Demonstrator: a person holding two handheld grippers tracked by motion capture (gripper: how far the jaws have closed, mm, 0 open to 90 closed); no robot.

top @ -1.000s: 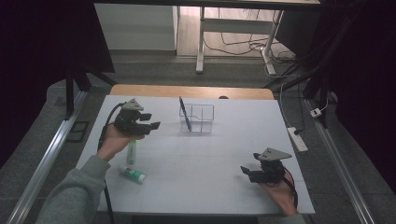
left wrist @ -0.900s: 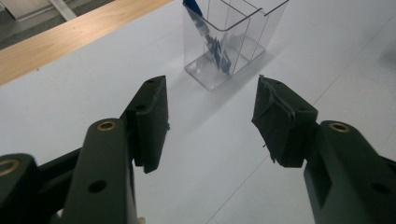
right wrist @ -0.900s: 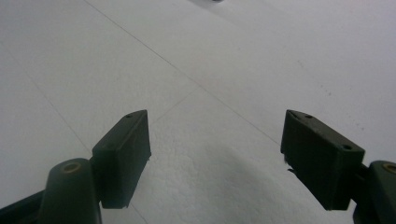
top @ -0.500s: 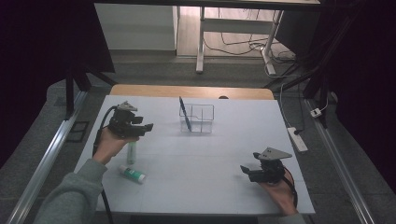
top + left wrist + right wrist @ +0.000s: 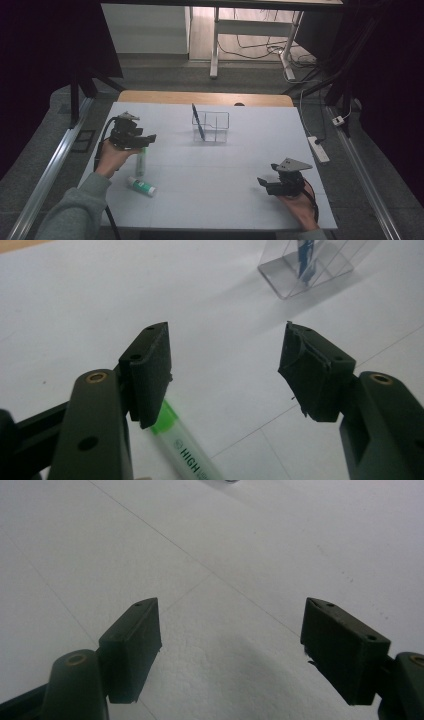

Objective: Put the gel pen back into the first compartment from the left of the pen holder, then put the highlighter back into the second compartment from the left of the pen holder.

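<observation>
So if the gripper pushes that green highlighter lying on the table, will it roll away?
Probably, if pushed from the side. The highlighter looks round and lies flat on the smooth white table, so it may well roll. It seems a stiff plastic tube, so it shouldn't bend. Its shiny body could slip between the left gripper's open fingers unless squeezed across its middle.

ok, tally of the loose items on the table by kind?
Green highlighters: 2, one under the left gripper, one lying nearer the person
Blue pens: 1, leaning in the organiser
Clear organisers: 1
Total: 4
</observation>
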